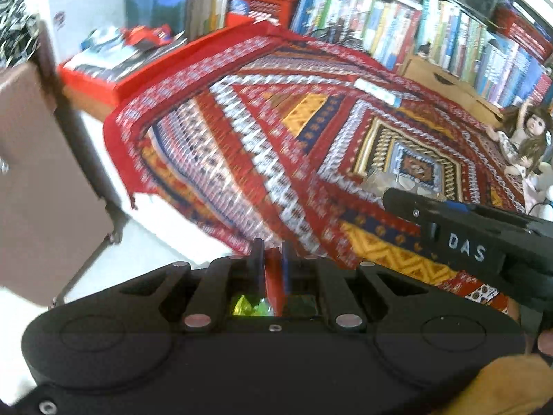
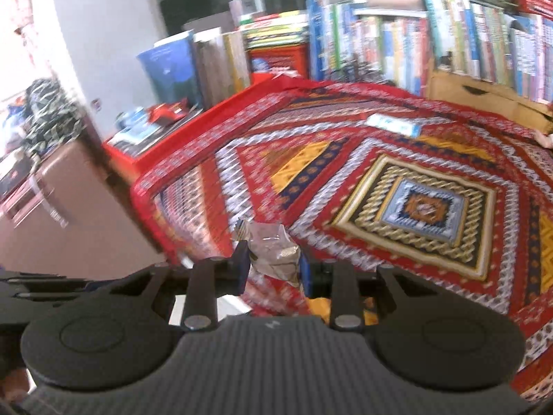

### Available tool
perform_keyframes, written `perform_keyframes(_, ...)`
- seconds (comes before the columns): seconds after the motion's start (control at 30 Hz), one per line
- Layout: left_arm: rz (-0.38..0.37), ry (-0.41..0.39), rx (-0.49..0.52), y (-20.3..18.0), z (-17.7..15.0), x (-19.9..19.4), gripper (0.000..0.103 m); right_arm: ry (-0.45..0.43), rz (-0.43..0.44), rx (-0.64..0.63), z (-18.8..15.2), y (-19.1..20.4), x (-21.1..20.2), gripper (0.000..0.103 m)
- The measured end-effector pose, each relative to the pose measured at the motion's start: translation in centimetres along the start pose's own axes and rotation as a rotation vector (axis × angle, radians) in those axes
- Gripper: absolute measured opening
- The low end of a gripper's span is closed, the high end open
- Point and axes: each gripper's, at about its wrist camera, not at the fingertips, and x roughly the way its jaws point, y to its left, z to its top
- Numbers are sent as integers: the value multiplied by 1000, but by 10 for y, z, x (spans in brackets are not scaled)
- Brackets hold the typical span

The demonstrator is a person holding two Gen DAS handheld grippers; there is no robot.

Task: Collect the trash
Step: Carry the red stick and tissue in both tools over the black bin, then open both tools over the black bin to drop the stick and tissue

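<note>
**Above the patterned rug, both your grippers carry trash**

In your left wrist view, your left gripper [image 1: 271, 252] sits at the bottom centre, its black fingers drawn almost together. Between them stands a thin red sliver, and a crinkled green and yellow foil wrapper [image 1: 250, 306] shows lower down inside the gripper's frame; the jaws look clenched on this trash, though the blur hides exactly where the pads press. Ahead lies a large red woven rug with diamond bands of white, navy and yellow [image 1: 293, 131]. A flat white and blue packet [image 1: 378, 92] rests on the rug's far side. Your right gripper [image 1: 408, 195] reaches in from the right edge, a clear crumpled wrapper at its tip. A long-haired doll [image 1: 522, 138] sits at the rug's right border. A row of upright books [image 1: 414, 24] lines the back. A brown chair [image 1: 38, 180] fills the left edge.

In your right wrist view, your right gripper [image 2: 273, 263] is at the bottom centre, its jaws partly apart and grasping a crumpled clear plastic wrapper with a brown tint [image 2: 273, 250], held above the near corner of the rug [image 2: 414, 207]. The white and blue packet [image 2: 392, 124] lies well apart, near the rug's far edge. Books [image 2: 432, 41] stand behind it. A red tray holding magazines [image 2: 145, 138] sits left of the rug.
</note>
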Motion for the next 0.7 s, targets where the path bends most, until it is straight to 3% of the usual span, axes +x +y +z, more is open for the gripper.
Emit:
perform_keyframes(0.4, 49, 50, -137, 35, -57, 26, 10, 154, 62, -86, -62, 19, 30, 35)
perform_keyframes(0.7, 71, 103, -207, 52, -94, 83, 10, 212, 92, -103, -104, 6, 70, 36)
